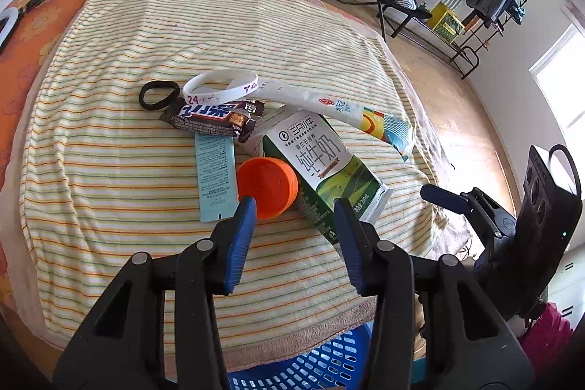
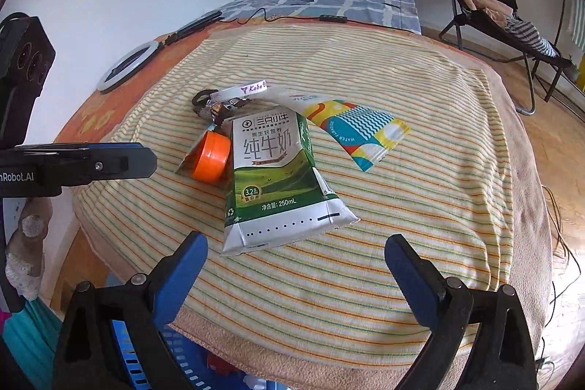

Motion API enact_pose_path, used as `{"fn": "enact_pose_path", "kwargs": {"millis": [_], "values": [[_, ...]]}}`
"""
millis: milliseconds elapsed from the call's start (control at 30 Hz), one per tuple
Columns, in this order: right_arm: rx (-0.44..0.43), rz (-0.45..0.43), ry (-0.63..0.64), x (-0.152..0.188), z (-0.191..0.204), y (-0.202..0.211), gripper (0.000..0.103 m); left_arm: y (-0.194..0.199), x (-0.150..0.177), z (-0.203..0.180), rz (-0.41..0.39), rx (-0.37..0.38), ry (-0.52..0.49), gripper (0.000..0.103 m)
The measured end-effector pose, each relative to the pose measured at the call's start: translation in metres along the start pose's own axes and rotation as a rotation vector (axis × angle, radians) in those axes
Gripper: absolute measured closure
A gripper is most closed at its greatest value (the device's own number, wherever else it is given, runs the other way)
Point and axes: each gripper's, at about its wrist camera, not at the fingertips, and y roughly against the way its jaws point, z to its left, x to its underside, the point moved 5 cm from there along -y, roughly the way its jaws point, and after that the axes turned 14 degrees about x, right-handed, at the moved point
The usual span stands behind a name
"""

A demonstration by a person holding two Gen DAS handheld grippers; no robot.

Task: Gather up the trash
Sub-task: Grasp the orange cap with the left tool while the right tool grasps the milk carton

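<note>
On the striped bed cover, around one milk carton: one orange lid, one candy bar, two wrappers, two bands; both jaws released, empty.

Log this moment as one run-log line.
phase: reach | left hand-held gripper: open, over cap and carton | right hand-held gripper: open, before carton | basket: below bed edge

left claw: half-open, empty | right claw: wide, empty
</note>
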Motion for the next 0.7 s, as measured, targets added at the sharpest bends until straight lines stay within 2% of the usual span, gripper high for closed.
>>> {"fn": "enact_pose_path", "kwargs": {"millis": [167, 267, 433, 600, 700], "values": [[-0.024, 0.003, 0.044, -0.008, 0.006, -0.011, 0.002, -0.023, -0.012, 0.014, 0.018, 0.004, 0.059, 0.064], [-0.022, 0.013, 0.061, -0.011, 0.008, -0.021, 0.002, -0.035, -0.014, 0.021, 0.037, 0.004, 0.071, 0.075], [-0.014, 0.02, 0.096, -0.016, 0.013, -0.034, 0.001, -0.05, -0.017, 0.032, 0.049, 0.03, 0.115, 0.077], [-0.009, 0.03, 0.119, -0.021, 0.019, -0.047, 0.0, -0.052, -0.023, 0.035, 0.039, 0.052, 0.116, 0.095], [0.004, 0.034, 0.136, -0.023, 0.023, -0.054, 0.0, -0.053, -0.023, 0.038, 0.037, 0.04, 0.119, 0.099]]}}
